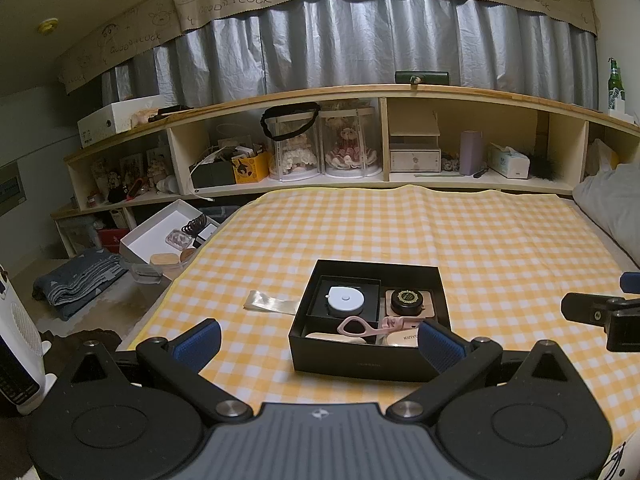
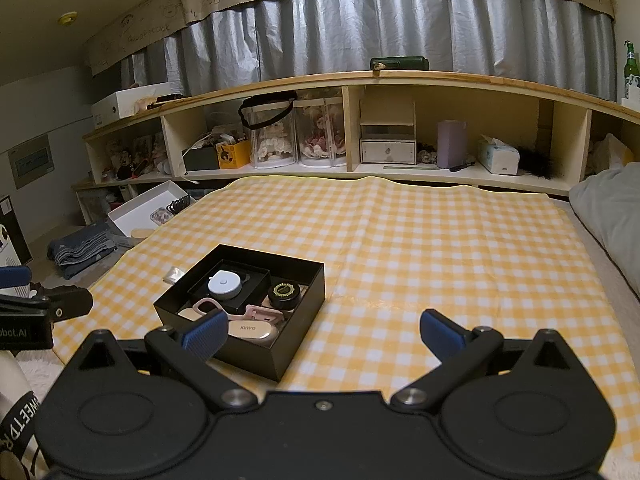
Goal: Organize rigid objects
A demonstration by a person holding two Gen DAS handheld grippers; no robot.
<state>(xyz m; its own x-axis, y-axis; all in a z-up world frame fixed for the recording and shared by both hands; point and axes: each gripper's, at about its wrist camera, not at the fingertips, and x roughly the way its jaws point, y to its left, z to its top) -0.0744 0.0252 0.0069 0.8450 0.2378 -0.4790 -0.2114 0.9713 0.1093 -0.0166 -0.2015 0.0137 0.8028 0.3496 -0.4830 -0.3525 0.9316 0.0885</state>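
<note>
Left gripper [image 1: 318, 342] spread wide, nothing between its blue pads; it hangs low over the yellow checked cloth [image 1: 500, 240], just in front of the black box [image 1: 370, 364]. In the left wrist view its right pad overlaps the box's near right corner; contact cannot be told. Right gripper [image 2: 322, 334] also wide open and empty, off to the right of the box, its left pad overlapping the box's near edge in the right wrist view; again contact unclear. Box sits open on the cloth, toward the near left part. Inside: a smaller black tray at back left holding a white round gadget [image 1: 346, 298]; a black round jar with a gold-patterned lid [image 1: 407, 300] at back right, resting on something tan; a pink eyelash curler [image 1: 376, 326] lying across the front; a cream case marked KINYO [image 2: 252, 332] at the front, partly under the curler. A clear plastic strip [image 1: 270, 302] lies flat on the cloth just left of the box. Beyond the cloth, a long wooden shelf [image 1: 460, 94] of cluttered cubbies, grey curtains [image 1: 360, 40] above it.
</note>
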